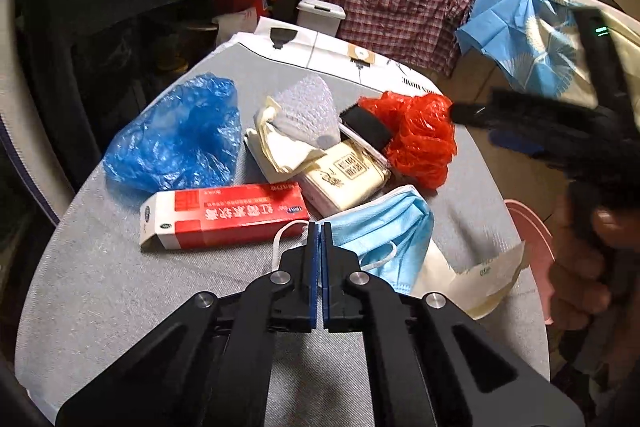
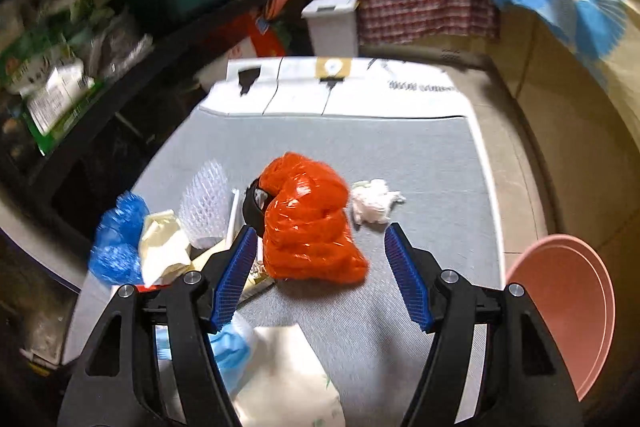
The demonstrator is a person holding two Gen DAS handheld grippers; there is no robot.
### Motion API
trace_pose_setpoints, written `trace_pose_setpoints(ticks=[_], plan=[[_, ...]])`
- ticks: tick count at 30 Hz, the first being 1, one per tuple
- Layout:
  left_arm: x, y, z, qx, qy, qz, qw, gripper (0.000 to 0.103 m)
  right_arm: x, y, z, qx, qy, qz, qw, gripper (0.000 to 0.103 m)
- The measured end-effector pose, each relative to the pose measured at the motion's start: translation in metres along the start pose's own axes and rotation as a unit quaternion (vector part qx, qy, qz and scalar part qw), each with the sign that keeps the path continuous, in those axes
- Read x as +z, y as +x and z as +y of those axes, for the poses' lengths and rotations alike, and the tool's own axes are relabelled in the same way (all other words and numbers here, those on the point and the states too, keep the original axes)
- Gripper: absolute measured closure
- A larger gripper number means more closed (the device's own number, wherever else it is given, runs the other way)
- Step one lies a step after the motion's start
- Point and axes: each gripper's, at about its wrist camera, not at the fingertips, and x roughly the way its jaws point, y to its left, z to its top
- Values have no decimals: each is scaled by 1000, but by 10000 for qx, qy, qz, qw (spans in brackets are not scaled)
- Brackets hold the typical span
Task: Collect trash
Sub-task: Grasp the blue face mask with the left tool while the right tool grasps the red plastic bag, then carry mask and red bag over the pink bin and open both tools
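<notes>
Left gripper (image 1: 320,225) clamped on blue face mask (image 1: 380,227); right gripper (image 2: 318,239) jaws apart, empty.
I judge the red plastic bag (image 2: 308,219) lies directly ahead of my right fingers, on the grey table (image 2: 420,155).

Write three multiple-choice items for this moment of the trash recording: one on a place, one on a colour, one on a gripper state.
1. Where does the crumpled white tissue lie?
A. right of the red plastic bag
B. on the blue plastic bag
C. on the floor

2. What colour is the face mask?
A. pink
B. light blue
C. black

3. How do the right gripper's jaws stand?
A. wide open, holding nothing
C. shut on the tissue
B. shut on the bag

Key:
1 A, it rests on the grey tabletop beside the bag.
2 B, left wrist view shows it.
3 A, both pads stand apart over the bag.
</notes>
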Motion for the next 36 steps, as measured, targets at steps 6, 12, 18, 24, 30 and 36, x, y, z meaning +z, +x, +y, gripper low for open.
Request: trace_pose_setpoints(ticks=[6,12,18,24,30,36], plan=[[2,-2,3,-16,-58,-32,10000,102,0,23,7,-104,-282,266,9992,53],[6,-6,1,-58,-47,-91,9999,102,0,16,10,22,-406,251,9989,79],[11,-14,-3,-46,2,-206,9998,102,2,-13,3,-11,-329,21,9995,83],[17,-28,-9,-60,126,-395,9991,102,-5,-49,-13,-112,-186,-131,9997,84],[23,-41,-17,-104,277,-543,9981,102,-19,-86,-30,-131,-67,-300,9994,84],[30,-59,-27,-200,483,-593,9969,102,-34,-124,-55,-186,159,-500,9984,84]])
